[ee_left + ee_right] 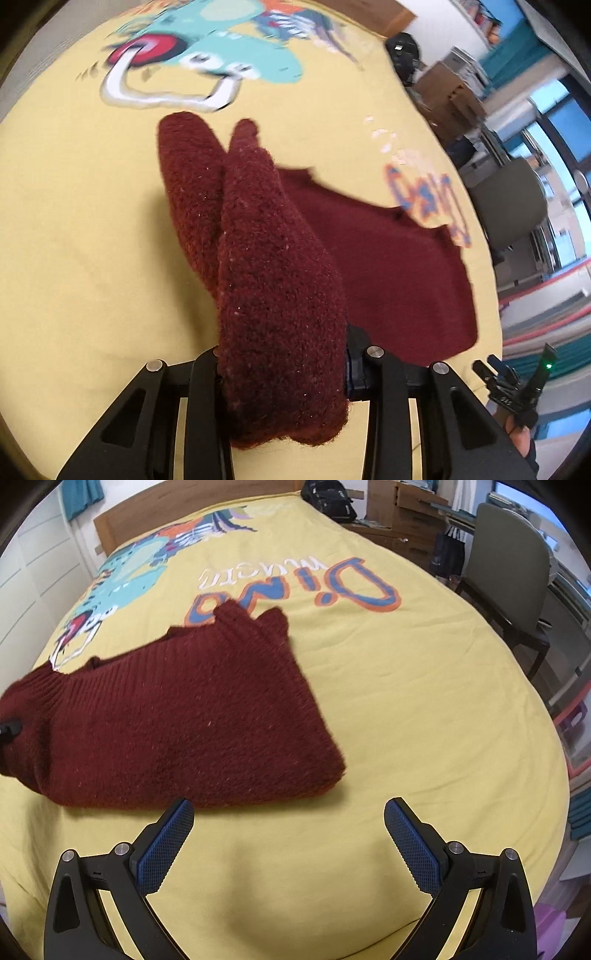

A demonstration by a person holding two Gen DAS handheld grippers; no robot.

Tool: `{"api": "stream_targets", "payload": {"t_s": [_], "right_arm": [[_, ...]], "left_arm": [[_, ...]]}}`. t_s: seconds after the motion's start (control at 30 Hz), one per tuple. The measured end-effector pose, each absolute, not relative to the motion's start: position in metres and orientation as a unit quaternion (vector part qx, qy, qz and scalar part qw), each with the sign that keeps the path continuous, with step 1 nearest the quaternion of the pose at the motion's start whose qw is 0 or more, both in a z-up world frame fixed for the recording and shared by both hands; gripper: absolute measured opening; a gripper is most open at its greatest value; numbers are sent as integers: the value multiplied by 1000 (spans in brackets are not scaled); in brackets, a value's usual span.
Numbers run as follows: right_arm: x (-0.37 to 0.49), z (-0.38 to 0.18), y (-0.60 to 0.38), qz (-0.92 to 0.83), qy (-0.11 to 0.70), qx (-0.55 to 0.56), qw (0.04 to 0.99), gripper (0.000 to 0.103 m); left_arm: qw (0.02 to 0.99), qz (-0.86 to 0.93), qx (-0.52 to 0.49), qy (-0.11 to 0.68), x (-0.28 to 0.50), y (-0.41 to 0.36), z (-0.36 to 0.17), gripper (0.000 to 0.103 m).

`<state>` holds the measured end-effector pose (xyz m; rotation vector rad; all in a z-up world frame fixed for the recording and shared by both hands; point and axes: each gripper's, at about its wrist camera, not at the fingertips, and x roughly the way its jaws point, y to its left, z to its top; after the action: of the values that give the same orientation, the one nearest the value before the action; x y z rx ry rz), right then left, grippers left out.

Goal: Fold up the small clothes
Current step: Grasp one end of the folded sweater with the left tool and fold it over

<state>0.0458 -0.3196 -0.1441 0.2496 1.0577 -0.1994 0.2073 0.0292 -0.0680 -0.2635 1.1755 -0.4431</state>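
Note:
A dark red knitted sweater (184, 720) lies partly folded on the yellow bedspread (406, 701). In the left wrist view a thick fold of the sweater (273, 277) rises from the bed and runs between the fingers of my left gripper (282, 347), which is shut on it. The fabric hides the pads. The rest of the sweater (399, 288) lies flat to the right. My right gripper (288, 812) hangs open just in front of the sweater's near edge, over bare bedspread, its blue pads (166, 845) holding nothing.
The bedspread carries a dinosaur print (125, 579) and lettering (332, 587). A wooden headboard (184, 506) and a black backpack (328, 498) are at the far end. A grey chair (506, 565) and wooden drawers (402, 513) stand to the right of the bed.

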Motion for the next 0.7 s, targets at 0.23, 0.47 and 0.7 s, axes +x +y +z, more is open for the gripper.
{"api": "stream_targets", "payload": {"t_s": [0.23, 0.47, 0.7], "right_arm": [[43, -129, -344, -105, 484, 130, 859, 103], [31, -119, -375, -122, 471, 142, 862, 103], [20, -130, -395, -138, 488, 150, 849, 103]], "left_arm": [[805, -248, -65, 535, 212, -58, -38, 28], [787, -293, 2, 543, 204, -171, -49, 28], [772, -275, 73, 568, 186, -249, -99, 28]]}}
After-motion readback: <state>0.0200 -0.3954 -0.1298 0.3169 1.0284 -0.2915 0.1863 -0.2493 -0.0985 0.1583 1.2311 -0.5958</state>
